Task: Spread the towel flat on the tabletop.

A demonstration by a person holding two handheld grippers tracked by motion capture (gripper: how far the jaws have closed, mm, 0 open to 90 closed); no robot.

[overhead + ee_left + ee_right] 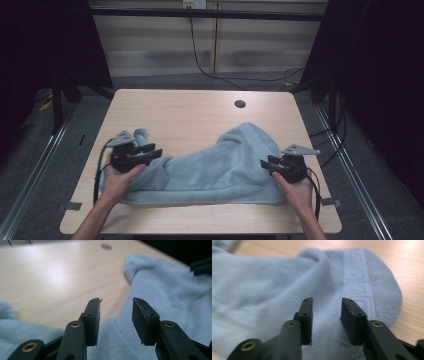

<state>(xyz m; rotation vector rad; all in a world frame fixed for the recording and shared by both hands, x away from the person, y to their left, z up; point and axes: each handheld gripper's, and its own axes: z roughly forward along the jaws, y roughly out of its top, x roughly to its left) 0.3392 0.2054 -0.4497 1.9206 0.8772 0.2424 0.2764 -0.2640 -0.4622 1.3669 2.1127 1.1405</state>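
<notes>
Your left tool (152, 154) rests at the left end of the pale blue terry towel (210, 172), jaws parted to a moderate gap with nothing clamped; in the left gripper view (115, 315) the cloth lies beneath and between the jaws, untouched by the pads. Your right tool (267, 165) sits at the towel's right end, jaws likewise parted and gripping nothing; in the right gripper view (326, 315) the towel's woven border band (357, 277) lies just beyond them. The towel lies crumpled across the near half of the light wooden bench (190, 110). Beyond the towel, a dark round hole (240, 104) marks the bench's far side.
</notes>
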